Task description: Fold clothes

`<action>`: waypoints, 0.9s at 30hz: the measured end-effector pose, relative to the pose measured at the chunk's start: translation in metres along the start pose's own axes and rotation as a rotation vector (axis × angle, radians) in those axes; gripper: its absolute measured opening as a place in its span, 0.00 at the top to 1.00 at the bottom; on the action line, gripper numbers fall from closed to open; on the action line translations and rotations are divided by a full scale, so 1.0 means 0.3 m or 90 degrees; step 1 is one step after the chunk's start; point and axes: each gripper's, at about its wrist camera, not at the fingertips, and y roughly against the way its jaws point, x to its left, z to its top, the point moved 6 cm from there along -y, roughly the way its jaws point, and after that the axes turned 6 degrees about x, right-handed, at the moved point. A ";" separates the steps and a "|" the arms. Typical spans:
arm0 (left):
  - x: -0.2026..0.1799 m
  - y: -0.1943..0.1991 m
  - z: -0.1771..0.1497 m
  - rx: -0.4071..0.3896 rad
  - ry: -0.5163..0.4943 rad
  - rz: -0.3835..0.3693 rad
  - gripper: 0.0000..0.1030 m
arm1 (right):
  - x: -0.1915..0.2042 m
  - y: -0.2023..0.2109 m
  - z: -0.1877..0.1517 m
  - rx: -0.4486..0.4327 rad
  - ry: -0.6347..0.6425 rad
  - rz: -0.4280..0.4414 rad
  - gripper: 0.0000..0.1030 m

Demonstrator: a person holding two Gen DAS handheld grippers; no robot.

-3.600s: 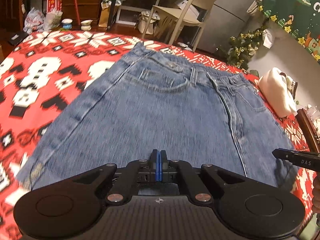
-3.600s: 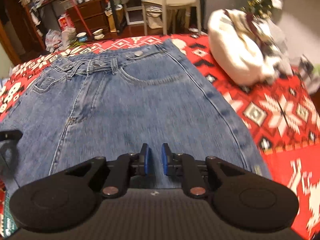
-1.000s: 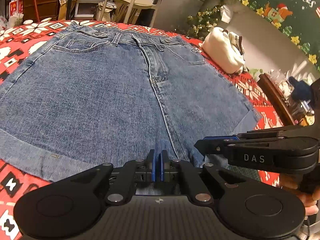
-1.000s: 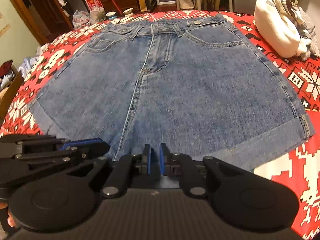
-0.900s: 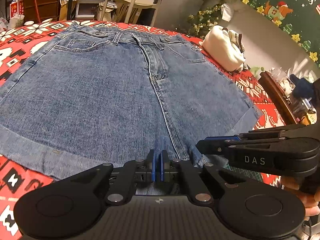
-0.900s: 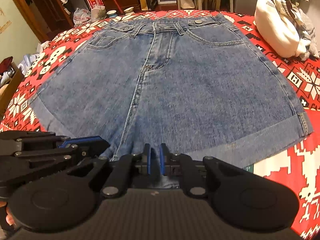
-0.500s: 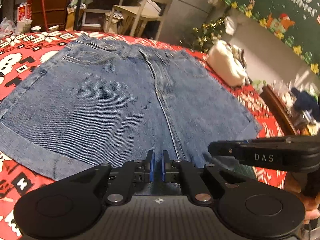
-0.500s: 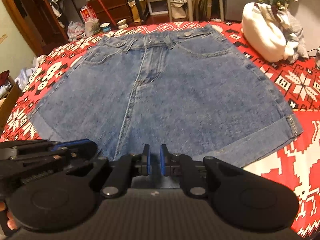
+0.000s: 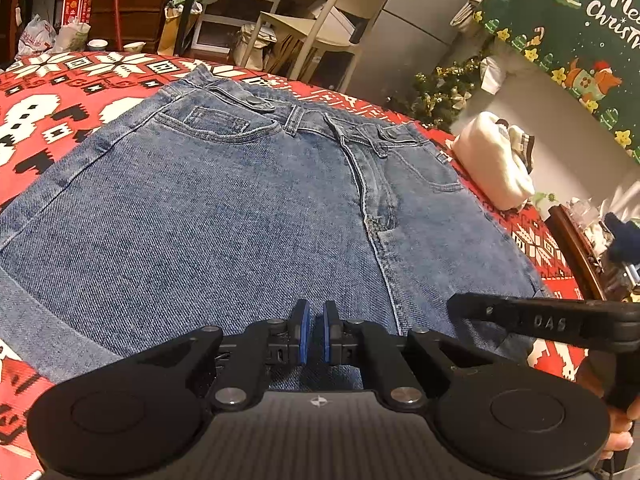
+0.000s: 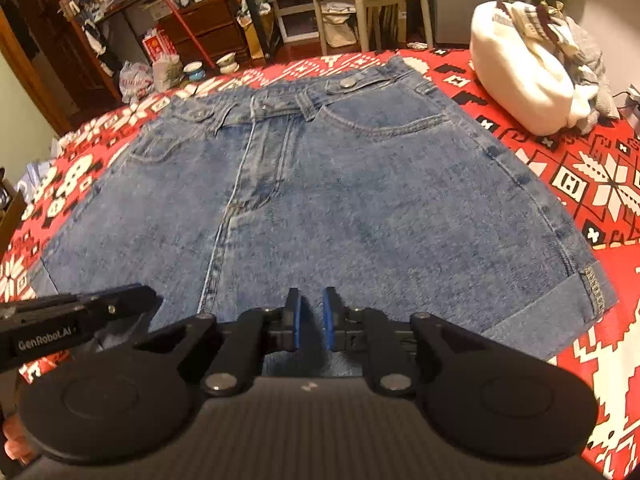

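Note:
Blue denim shorts (image 9: 240, 220) (image 10: 360, 208) lie flat, front side up, on a red and white patterned blanket (image 9: 60, 92), with the waistband far from me. My left gripper (image 9: 315, 312) hovers over the near hem of the left leg. It is all but shut, with a thin slit between the pads and no cloth in it. My right gripper (image 10: 311, 300) is over the near hem of the right leg, and its jaws are opening with nothing between them. Each gripper shows side-on in the other's view: right gripper (image 9: 472, 308), left gripper (image 10: 148, 300).
A white bundle of clothes (image 10: 528, 76) (image 9: 492, 168) sits on the blanket (image 10: 600, 184) past the shorts' right side. A pale chair (image 9: 340, 12), shelves and drawers stand beyond the far edge. A wooden side table (image 9: 572, 240) is at the right. A hand (image 9: 620, 440) holds the right gripper.
The grippers have drawn apart along the hem, the left going left off the centre seam and the right going right. The right jaws have widened a little. The shorts have not moved.

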 end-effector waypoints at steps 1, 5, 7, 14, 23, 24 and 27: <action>0.001 0.003 -0.003 0.004 0.003 0.000 0.95 | 0.007 -0.002 -0.004 0.002 0.009 -0.005 0.85; 0.005 0.024 -0.028 0.024 0.021 -0.003 0.95 | 0.019 0.009 -0.033 0.014 0.015 -0.014 0.85; 0.005 0.038 -0.045 0.031 0.023 -0.001 0.95 | 0.014 0.020 -0.049 0.022 0.007 -0.015 0.85; -0.011 0.084 -0.071 0.012 0.001 0.024 0.95 | 0.016 0.065 -0.097 0.029 0.003 -0.026 0.84; 0.016 0.078 -0.043 -0.021 0.027 0.035 0.80 | -0.002 0.082 -0.072 0.002 -0.033 -0.013 0.83; 0.021 0.072 -0.039 -0.020 0.029 0.040 0.80 | 0.000 0.078 -0.068 0.001 -0.032 -0.013 0.83; 0.039 0.100 -0.022 -0.042 0.032 0.058 0.74 | -0.007 0.074 -0.050 -0.002 -0.035 -0.012 0.83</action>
